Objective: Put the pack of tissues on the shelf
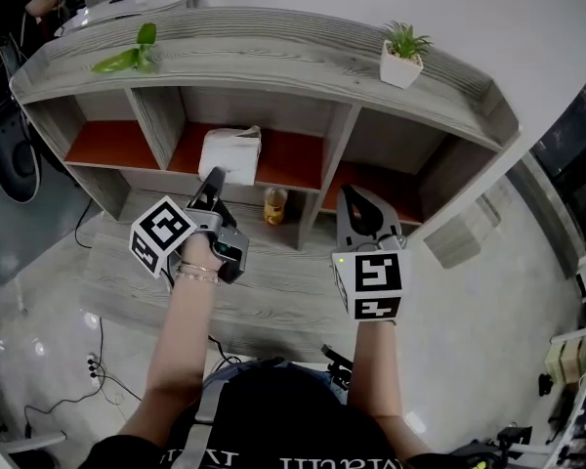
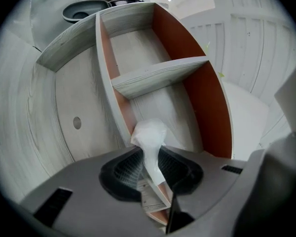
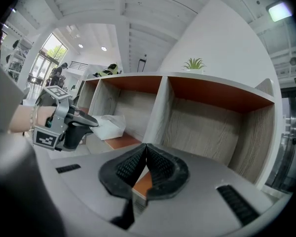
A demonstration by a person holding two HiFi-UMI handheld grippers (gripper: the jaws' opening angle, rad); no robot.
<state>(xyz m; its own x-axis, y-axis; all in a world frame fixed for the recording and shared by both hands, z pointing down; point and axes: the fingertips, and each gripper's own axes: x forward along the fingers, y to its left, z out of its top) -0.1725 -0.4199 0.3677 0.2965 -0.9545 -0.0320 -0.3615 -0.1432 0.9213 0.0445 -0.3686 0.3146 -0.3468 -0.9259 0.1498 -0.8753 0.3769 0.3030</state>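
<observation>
The white pack of tissues [image 1: 230,152] lies on the orange floor of the shelf's [image 1: 273,52] middle compartment, near its front edge. My left gripper [image 1: 214,178] reaches into that compartment and is shut on the pack. In the left gripper view a bunched fold of the pack's white wrap [image 2: 149,134] is pinched between the pads of the left gripper [image 2: 149,158]. My right gripper [image 1: 357,197] hovers before the compartment to the right, shut with nothing in it. The right gripper view shows the right gripper [image 3: 145,153] with pads touching, and to its left the left gripper [image 3: 64,125] beside the pack [image 3: 108,126].
A yellow bottle [image 1: 274,204] stands on the lower level below the pack. A potted plant [image 1: 402,55] and green leaves [image 1: 129,57] sit on the shelf top. A dark chair [image 1: 5,145] is at the left; cables [image 1: 93,364] run over the floor.
</observation>
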